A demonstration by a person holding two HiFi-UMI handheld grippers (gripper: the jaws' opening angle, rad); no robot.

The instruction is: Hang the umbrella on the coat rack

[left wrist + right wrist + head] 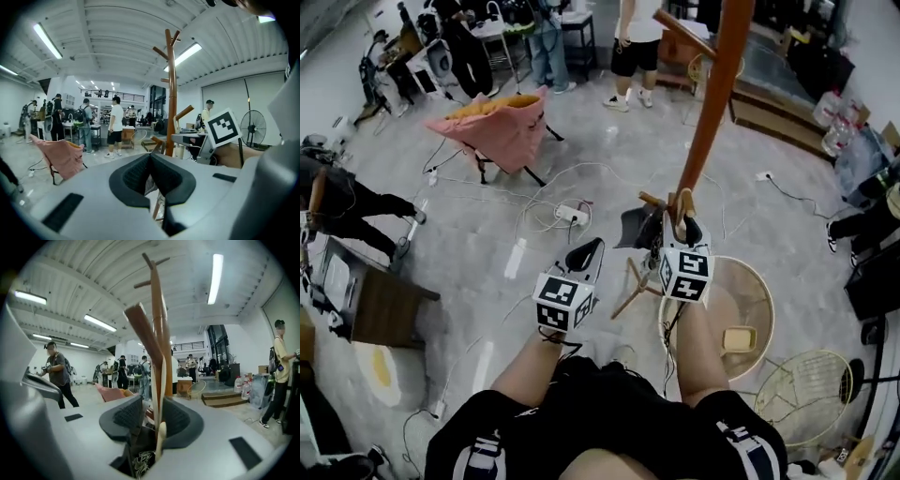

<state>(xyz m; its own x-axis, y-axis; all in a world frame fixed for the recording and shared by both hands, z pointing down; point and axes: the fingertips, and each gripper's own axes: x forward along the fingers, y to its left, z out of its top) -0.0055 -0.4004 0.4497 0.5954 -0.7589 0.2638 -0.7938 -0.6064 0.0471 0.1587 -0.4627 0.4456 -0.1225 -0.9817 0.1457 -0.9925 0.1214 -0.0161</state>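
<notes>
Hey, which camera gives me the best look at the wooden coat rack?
The left gripper view: the coat rack stands side-on, its pole and top pegs clear. The head view looks steeply down the pole, foreshortened, with the top cut off. The right gripper view is very close, with a peg overlapping the pole.

One wooden coat rack stood on the floor. There were two grippers, left and right. Also on the floor were one pink folding chair, one white power strip and one wire-guarded fan.
</notes>
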